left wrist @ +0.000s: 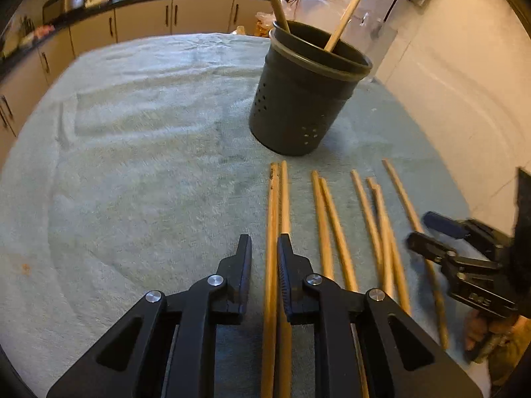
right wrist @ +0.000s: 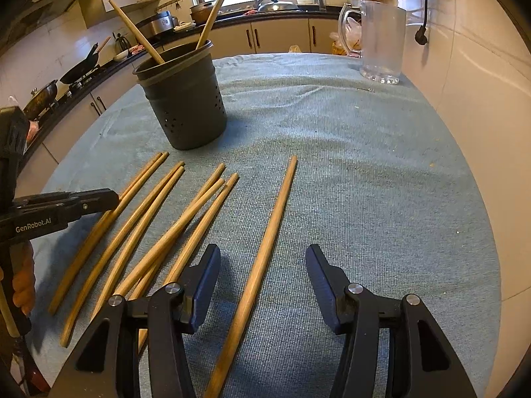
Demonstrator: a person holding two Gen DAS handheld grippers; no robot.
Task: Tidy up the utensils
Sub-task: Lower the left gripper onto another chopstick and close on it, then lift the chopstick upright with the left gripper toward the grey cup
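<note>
I see a pale blue-green towel cloth spread over the table. A clear plastic jug stands at its far right edge by the cream wall. Beyond, cream kitchen cabinets run under a black counter, with a dark wok at left.

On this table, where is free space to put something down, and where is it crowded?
Free: the towel left of the dark holder and the chopsticks, and right of the lone chopstick, before the clear jug. Crowded: the chopstick row before the holder.
</note>
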